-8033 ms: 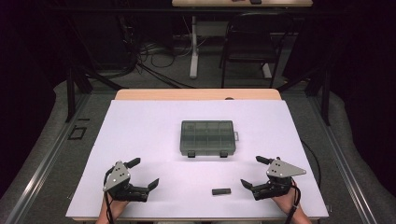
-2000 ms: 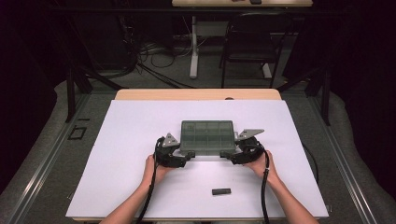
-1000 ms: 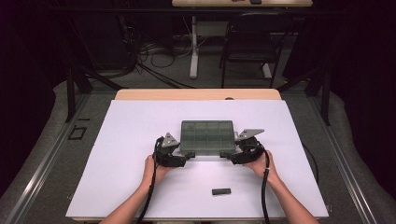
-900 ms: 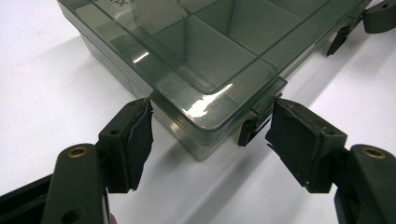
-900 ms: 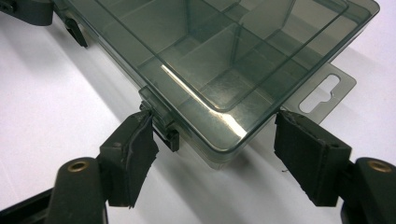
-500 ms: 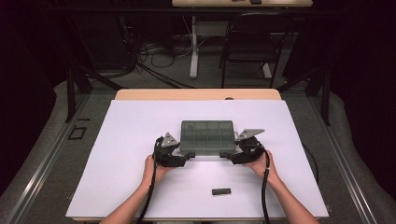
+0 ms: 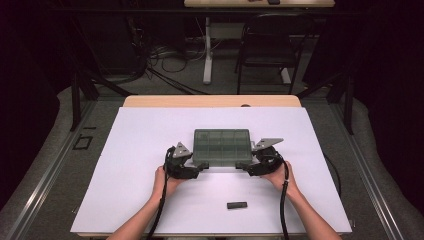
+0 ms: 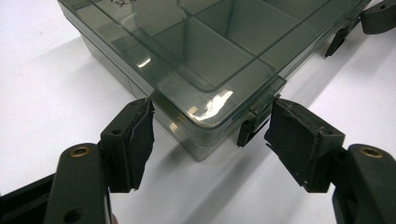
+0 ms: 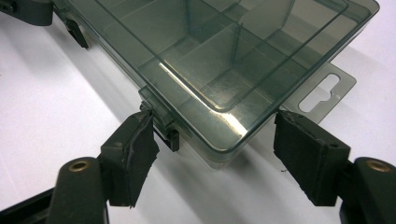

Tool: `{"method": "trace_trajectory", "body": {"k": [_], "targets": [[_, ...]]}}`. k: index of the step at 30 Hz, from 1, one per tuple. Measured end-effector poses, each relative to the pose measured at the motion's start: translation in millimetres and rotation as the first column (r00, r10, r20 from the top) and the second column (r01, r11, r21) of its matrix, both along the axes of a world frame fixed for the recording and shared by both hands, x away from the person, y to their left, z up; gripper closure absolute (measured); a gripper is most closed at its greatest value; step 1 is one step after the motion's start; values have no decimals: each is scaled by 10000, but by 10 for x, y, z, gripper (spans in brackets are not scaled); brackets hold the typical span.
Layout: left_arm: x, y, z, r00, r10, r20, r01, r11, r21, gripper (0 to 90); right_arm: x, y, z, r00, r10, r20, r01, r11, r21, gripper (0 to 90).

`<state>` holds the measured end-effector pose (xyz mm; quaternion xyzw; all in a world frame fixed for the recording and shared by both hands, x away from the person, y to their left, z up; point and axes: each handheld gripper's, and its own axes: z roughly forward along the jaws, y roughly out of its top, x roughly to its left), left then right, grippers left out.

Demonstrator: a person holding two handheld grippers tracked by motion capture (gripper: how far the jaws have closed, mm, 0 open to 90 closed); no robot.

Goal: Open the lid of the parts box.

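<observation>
A smoky-green clear compartment box (image 7: 222, 145) lies shut in the middle of the white table. My left gripper (image 7: 202, 166) straddles its near left corner. In the left gripper view one pad (image 8: 139, 137) lies against the side wall and the other (image 8: 292, 137) against a black latch (image 8: 247, 132). My right gripper (image 7: 243, 166) straddles the near right corner. In the right gripper view its left pad (image 9: 135, 151) touches the other latch (image 9: 162, 125), and its right pad (image 9: 306, 151) sits at the box's (image 9: 243, 56) side edge. The compartments look empty.
A small black bar (image 7: 237, 205) lies on the white sheet (image 7: 125, 165) near the front edge, between the person's forearms. A clear hang tab (image 9: 322, 91) sticks out from the box's right end. Behind the table stand a chair and cables on the floor.
Since the oldest frame both grippers have moved from the table's front edge up to the box's near corners and narrowed around them. Over the last two seconds nothing has moved.
</observation>
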<state>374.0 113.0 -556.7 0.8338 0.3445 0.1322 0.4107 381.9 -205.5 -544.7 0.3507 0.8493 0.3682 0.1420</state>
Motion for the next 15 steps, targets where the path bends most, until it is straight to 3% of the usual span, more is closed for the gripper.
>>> {"method": "trace_trajectory", "body": {"k": [15], "targets": [[-1, -7, 0, 10000, 1, 82, -2, 9999, 105, 314, 1, -8, -4, 10000, -17, -37, 17, 9999, 142, 289]]}}
